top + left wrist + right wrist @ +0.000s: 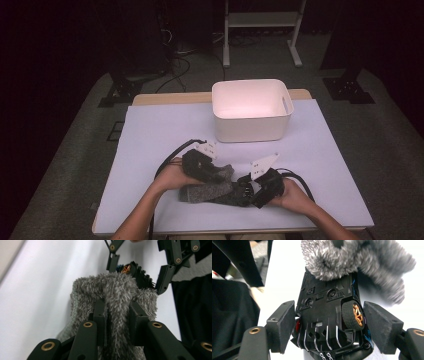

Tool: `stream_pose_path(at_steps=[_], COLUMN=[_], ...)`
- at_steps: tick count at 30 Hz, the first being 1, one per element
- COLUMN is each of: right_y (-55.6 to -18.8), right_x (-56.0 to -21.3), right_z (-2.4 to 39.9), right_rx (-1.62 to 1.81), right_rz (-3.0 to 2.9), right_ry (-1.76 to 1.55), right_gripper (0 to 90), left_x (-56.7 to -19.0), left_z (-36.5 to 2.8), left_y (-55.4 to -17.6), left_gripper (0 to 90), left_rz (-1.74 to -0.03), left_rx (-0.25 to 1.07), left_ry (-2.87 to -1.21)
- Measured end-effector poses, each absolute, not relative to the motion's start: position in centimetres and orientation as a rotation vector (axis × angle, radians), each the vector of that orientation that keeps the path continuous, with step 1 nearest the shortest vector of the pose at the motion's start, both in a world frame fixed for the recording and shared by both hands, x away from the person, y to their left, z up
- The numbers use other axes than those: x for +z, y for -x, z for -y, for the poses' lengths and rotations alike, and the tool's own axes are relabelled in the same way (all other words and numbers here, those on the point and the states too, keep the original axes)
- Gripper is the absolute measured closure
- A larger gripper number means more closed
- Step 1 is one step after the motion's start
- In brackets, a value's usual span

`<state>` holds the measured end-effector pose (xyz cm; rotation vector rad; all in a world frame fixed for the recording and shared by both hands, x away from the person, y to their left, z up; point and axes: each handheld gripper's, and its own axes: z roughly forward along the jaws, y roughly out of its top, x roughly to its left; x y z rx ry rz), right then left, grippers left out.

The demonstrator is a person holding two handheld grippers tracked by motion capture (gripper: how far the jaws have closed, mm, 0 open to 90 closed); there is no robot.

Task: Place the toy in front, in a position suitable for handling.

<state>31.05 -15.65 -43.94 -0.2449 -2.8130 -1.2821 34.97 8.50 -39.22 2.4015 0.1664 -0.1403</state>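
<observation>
A grey fuzzy sock (pixel 207 191) lies on the white table sheet near the front edge. My left gripper (pixel 117 307) is shut on a fold of the sock's (pixel 117 287) open end, and in the high view this left gripper (pixel 220 175) comes in from the left. A black toy car (pixel 324 302) with gold wheels shows its underside, its nose tucked into the sock (pixel 352 257). My right gripper (pixel 329 320) has its jaws wide around the car's rear, pads against its sides. From above, the right gripper (pixel 245 192) meets the sock from the right.
A white plastic bin (pixel 250 129) stands behind the hands at the table's middle back. The pale sheet (pixel 150 135) covers the tabletop. A dark floor, cables and a white rack leg lie beyond the far edge.
</observation>
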Motion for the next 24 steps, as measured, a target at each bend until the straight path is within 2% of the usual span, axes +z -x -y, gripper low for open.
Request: stream_pose_path(at_steps=[7,9,13,18,24], right_y=[-29.5,-29.7,-30.3,-29.8,-29.5], right_x=[-43.5,-43.4,-44.3,-44.5,-44.2], right_z=[15.6,15.8,16.2,15.7,15.7], right_rx=[-1.323,-1.328,-1.269,-1.25,-1.27], right_rz=[2.919,2.89,2.82,2.766,2.824], right_ry=[0.147,0.184,0.272,0.177,0.15], right_gripper=[28.9,22.1,23.3,49.4,52.9], left_x=[-39.1,-38.9,-38.6,-38.5,-38.1], left_z=[-8.9,-9.1,-9.4,-9.6,-9.6], left_y=[-34.0,-33.7,-32.8,-32.2,-31.9], left_gripper=[75.6,76.3,76.3,76.9,79.2], left_rz=[-0.144,-0.129,-0.099,-0.079,-0.059], left_rx=[-0.177,-0.197,-0.204,-0.175,-0.157], left_ry=[-2.379,-2.372,-2.357,-2.352,-2.348])
